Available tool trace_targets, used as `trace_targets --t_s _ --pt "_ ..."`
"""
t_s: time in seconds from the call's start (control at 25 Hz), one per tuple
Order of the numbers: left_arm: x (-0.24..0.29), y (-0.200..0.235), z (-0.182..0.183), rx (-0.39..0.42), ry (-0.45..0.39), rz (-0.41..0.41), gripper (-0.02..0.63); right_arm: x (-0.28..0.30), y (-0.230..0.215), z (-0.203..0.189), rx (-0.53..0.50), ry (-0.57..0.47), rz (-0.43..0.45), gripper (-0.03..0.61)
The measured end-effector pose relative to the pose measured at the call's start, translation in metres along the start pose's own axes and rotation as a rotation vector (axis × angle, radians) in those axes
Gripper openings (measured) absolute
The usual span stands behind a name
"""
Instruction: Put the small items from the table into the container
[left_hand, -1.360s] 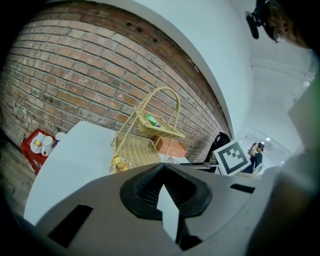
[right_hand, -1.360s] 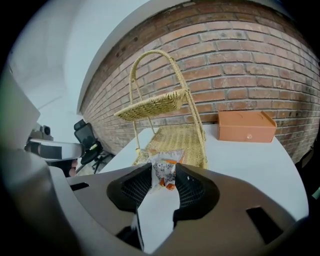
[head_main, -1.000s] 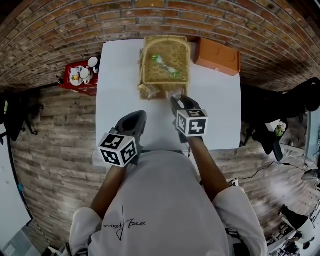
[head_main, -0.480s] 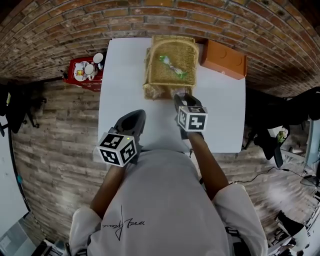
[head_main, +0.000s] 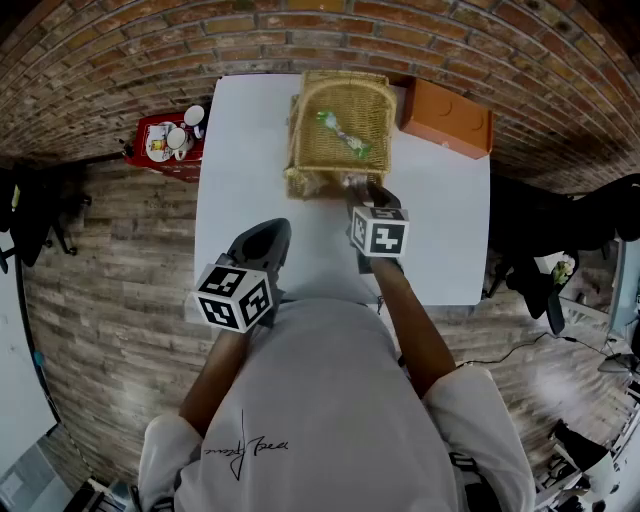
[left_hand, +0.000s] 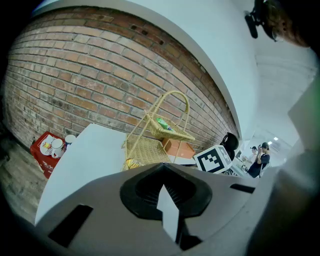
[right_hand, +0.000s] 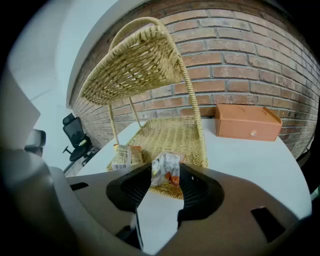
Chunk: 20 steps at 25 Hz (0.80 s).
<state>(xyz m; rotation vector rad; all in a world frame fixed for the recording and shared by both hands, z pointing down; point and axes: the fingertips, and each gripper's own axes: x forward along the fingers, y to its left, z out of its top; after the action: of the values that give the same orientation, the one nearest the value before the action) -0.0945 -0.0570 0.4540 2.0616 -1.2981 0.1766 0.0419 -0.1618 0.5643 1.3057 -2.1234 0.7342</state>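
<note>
Snack packet (right_hand: 166, 169) at the basket (right_hand: 172, 134)
Your right gripper (head_main: 362, 190) grasps it, basket at 12 o'clock; your left gripper (head_main: 262, 240), at 8 o'clock, is clenched empty.

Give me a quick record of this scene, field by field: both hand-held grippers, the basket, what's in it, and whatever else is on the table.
table: white, by a brick wall
basket: two-tier wicker, far side of table
upper tier: green-wrapped item
lower tier: snack packet at its front-left corner
right hand-held gripper: shut on a small packet, just in front of the lower tier
left hand-held gripper: shut, empty, near the table's near edge
orange box: on the table, right of the basket
</note>
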Motion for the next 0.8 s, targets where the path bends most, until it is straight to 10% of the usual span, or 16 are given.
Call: trace_targets --t_s 0.8 --pt "0.003 -0.012 0.003 0.004 -0.006 -0.040 0.009 -0.035 0.024 0.008 0.060 -0.071 0.064 0.158"
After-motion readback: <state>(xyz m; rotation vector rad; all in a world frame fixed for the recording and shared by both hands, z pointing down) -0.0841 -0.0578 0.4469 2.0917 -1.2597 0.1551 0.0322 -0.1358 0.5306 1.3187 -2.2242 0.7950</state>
